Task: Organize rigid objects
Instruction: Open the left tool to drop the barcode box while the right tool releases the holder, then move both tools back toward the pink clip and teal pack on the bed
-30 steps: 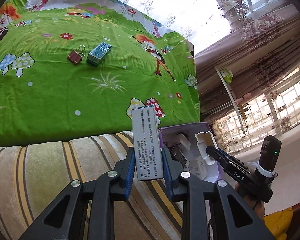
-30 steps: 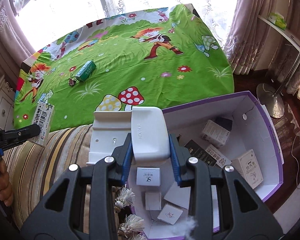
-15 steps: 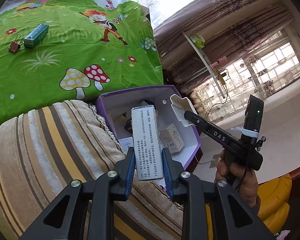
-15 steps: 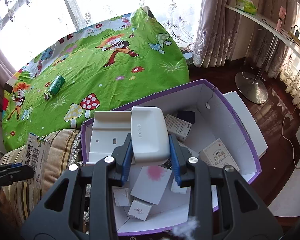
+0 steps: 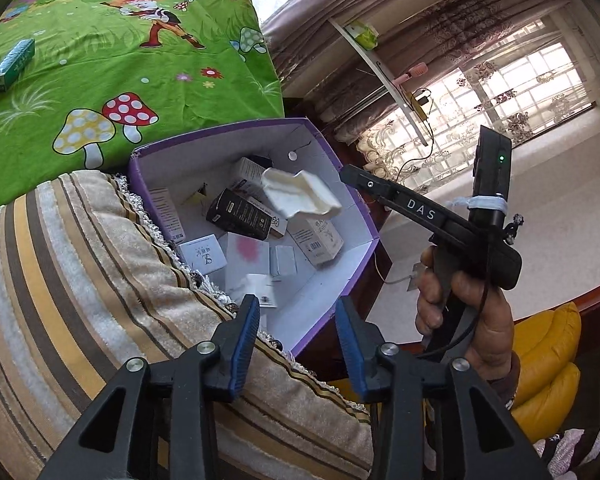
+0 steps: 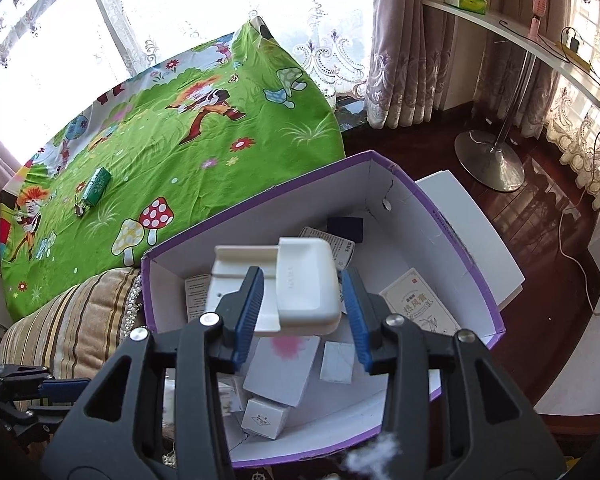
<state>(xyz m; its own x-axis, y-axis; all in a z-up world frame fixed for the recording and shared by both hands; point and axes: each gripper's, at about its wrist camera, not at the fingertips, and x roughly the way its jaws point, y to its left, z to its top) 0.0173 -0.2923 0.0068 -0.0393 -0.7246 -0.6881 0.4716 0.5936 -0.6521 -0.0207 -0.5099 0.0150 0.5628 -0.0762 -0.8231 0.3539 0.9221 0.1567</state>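
Over the purple-edged cardboard box (image 6: pixel 456 216) both of my grippers hang, pointing down into it. On my right gripper (image 6: pixel 304 312) the jaws are opening: the white plastic piece (image 6: pixel 306 280) sits between the blue pads with a gap showing on each side, tilted, above the clutter in the box. From the left camera I see the same white piece (image 5: pixel 300 196) blurred above the far part of the box, just beyond the tip of the right gripper, with a hand (image 5: pixel 464 312) around that gripper's handle.

My left gripper (image 5: pixel 296 332) is opening too, and I see nothing between its pads; just beyond its left pad a small white carton (image 5: pixel 256 292) shows as a smear over the near end of the box (image 5: pixel 352 204).

Inside the box lie several small cartons, among them a black one (image 5: pixel 240 216) and a white one with a pink blotch (image 6: pixel 288 360). Left of the box is a striped cushion (image 5: pixel 72 280), and beyond that a green cartoon-print cloth (image 6: pixel 172 148) where a small green carton (image 6: pixel 95 185) lies with a binder clip (image 6: pixel 79 208) touching its near end.
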